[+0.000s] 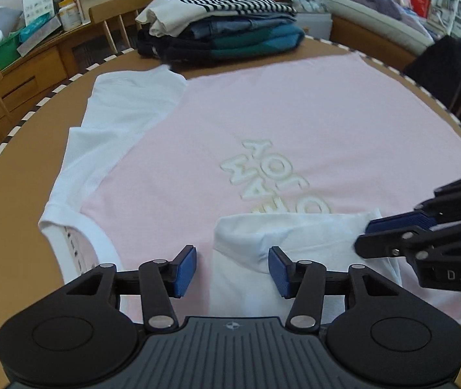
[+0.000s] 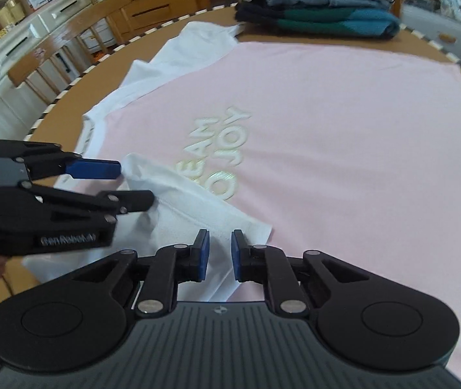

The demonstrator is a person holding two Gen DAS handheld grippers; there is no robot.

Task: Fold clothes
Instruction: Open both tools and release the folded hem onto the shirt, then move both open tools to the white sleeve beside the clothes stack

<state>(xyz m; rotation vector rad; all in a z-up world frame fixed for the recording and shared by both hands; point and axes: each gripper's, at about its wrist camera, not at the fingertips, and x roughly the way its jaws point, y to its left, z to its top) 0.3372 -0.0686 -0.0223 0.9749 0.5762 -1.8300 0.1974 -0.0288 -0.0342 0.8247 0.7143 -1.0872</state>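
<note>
We see a pink T-shirt (image 1: 295, 123) with white sleeves lying flat, print upward, across the middle of the round worktop (image 1: 35, 136), with one white sleeve (image 1: 295, 236) already folded in over the chest near the worktop's near edge. Our left gripper (image 1: 233, 270) and right gripper (image 2: 220, 256) hover over that sleeve, fingers released and holding nothing (the right pair only narrowly apart). A stack of folded clothes (image 1: 227, 29) sits at the far edge; the other sleeve and the body folds remain.

Black gripper (image 1: 232, 270), blue pads (image 1: 186, 270)
</note>
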